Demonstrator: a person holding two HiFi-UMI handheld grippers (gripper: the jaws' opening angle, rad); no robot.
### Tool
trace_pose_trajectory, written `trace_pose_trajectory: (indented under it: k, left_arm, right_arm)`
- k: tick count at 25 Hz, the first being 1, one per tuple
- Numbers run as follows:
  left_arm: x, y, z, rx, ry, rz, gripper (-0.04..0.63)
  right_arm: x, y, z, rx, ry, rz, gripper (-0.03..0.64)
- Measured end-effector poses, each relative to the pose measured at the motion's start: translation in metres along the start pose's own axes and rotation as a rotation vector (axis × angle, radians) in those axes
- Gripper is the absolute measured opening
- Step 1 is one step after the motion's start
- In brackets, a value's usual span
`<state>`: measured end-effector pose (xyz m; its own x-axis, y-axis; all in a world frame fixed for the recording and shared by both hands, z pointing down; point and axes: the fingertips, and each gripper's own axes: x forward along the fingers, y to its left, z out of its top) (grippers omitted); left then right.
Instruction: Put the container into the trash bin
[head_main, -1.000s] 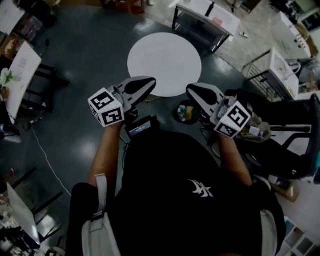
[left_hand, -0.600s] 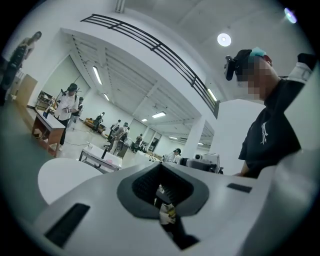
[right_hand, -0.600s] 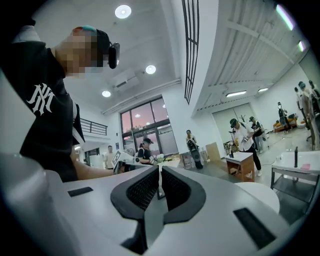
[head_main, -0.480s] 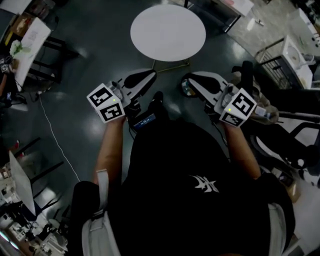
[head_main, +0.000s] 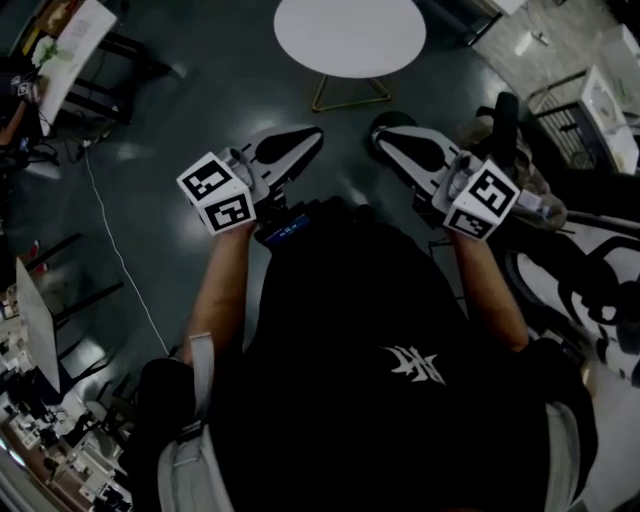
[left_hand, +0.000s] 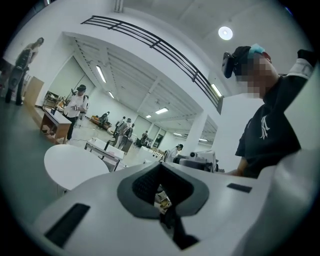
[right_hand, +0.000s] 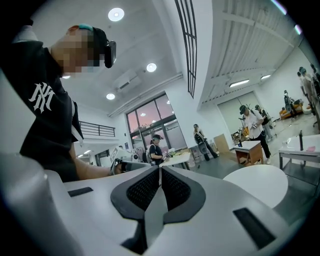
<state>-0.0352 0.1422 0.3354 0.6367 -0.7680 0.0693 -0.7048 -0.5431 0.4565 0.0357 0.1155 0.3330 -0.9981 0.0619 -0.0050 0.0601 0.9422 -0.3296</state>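
I see no container clearly in any view. In the head view my left gripper (head_main: 312, 136) and right gripper (head_main: 381, 131) are held side by side over the dark floor, pointing toward a white round table (head_main: 350, 35). Both are shut with nothing between the pads. In the left gripper view the left gripper (left_hand: 159, 176) faces the round table (left_hand: 75, 165), and a small pale scrap shows beyond the pads. In the right gripper view the right gripper (right_hand: 160, 172) has its pads together, with the round table (right_hand: 257, 182) at the right.
A black office chair (head_main: 585, 285) and a wire rack cart (head_main: 592, 100) stand at the right. A desk with papers (head_main: 72, 42) is at the upper left, and a white cable (head_main: 110, 250) runs across the floor. Several people and desks fill the hall behind.
The round table has slid toward the top of the head view. A small dark round bin seen beside the right gripper earlier is now hidden. Both grippers stayed shut.
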Motion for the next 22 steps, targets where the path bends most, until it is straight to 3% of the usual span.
trace_pose_trajectory:
  k: [8, 22]
  left_arm:
    - [-0.012, -0.004, 0.012, 0.015, -0.02, 0.02, 0.003]
    - [-0.015, 0.008, 0.013, 0.028, -0.021, -0.001, 0.003]
  right_arm:
    - [0.013, 0.017, 0.01, -0.029, 0.008, 0.047, 0.044]
    - [0.012, 0.011, 0.011, -0.035, 0.024, -0.02, 0.044]
